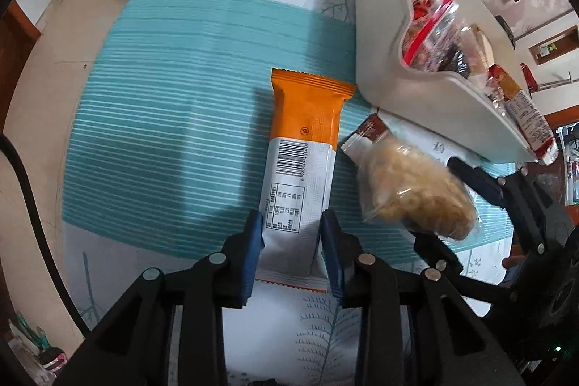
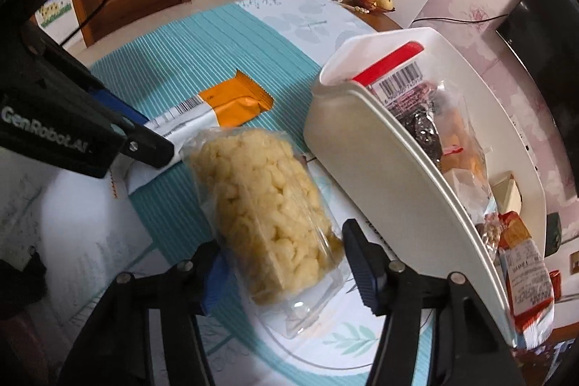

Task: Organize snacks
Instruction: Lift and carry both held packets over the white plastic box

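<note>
Here, orange bar (image 1: 302, 147) between left claw (image 1: 291, 243) fingers.

snack bar (image 1: 305, 151) left of puffed-snack pack (image 1: 412, 190) | bin (image 1: 383, 60) behind pack, on table (image 1: 181, 96)

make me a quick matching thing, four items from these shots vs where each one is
Items:
1. orange and white bar
2. clear pack of puffed snack
3. red-sealed zip bag
4. white bin

Places:
A. standing on the table, right of the bar
B. between the right gripper fingers
C. inside the bin
D. between the left gripper fingers

Pairs: 1-D, 2-B, 3-C, 4-A
</note>
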